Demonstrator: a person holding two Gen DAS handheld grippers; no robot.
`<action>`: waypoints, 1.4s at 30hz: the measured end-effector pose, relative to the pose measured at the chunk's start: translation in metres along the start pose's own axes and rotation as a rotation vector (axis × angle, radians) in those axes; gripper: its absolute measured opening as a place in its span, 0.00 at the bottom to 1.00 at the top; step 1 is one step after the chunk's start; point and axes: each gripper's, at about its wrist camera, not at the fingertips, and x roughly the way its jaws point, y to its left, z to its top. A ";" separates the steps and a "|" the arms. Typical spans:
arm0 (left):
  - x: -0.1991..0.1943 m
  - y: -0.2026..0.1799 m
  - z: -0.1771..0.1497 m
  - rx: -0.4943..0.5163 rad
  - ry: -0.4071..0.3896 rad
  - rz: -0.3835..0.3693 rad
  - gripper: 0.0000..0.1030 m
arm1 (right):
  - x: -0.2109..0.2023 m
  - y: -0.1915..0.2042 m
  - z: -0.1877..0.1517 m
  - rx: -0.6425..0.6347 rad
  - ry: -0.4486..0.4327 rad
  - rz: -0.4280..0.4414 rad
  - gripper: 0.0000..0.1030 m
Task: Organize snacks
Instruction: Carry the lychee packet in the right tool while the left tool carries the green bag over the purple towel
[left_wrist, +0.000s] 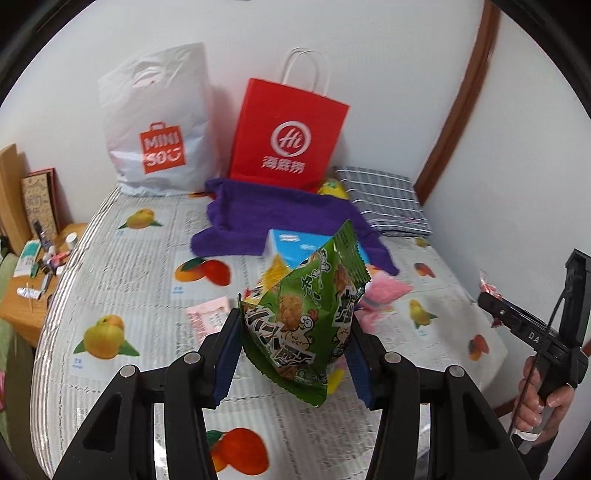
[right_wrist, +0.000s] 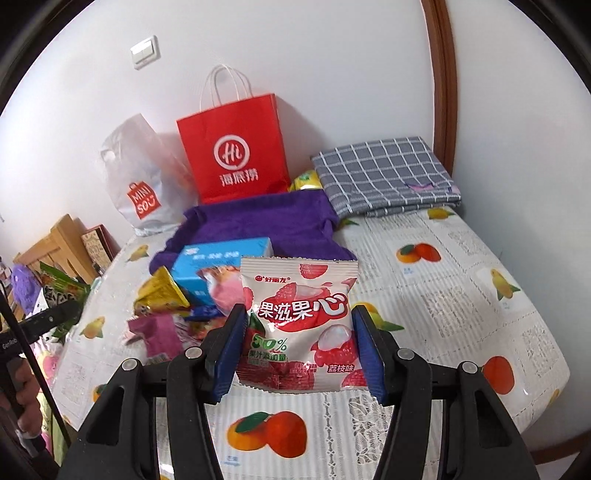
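My left gripper (left_wrist: 293, 325) is shut on a green snack packet (left_wrist: 306, 317) with a cartoon chicken, held tilted above the table. My right gripper (right_wrist: 299, 328) is shut on a white and pink lychee candy packet (right_wrist: 299, 325), held upright in the air. Below them a pile of snacks lies on the fruit-print tablecloth (right_wrist: 443, 295): a blue box (right_wrist: 221, 264), a yellow packet (right_wrist: 162, 291) and a purple-pink packet (right_wrist: 155, 332). A red paper bag (left_wrist: 288, 136) and a white plastic bag (left_wrist: 155, 125) stand at the back against the wall. The right gripper shows at the right edge of the left wrist view.
A purple towel (right_wrist: 266, 221) lies in front of the red bag. A folded grey checked cloth (right_wrist: 388, 173) sits at the back right. A wooden side table (left_wrist: 33, 291) with small items stands to the left. A person's hand (left_wrist: 543, 398) grips the right tool's handle.
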 end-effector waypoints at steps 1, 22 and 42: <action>-0.001 -0.004 0.002 0.008 -0.003 -0.005 0.48 | -0.002 0.001 0.001 0.000 -0.004 0.005 0.55; 0.022 -0.039 0.066 0.120 -0.057 -0.006 0.48 | 0.034 0.035 0.056 -0.063 -0.034 0.051 0.55; 0.097 -0.014 0.128 0.084 0.017 0.044 0.48 | 0.125 0.055 0.124 -0.094 0.003 0.058 0.55</action>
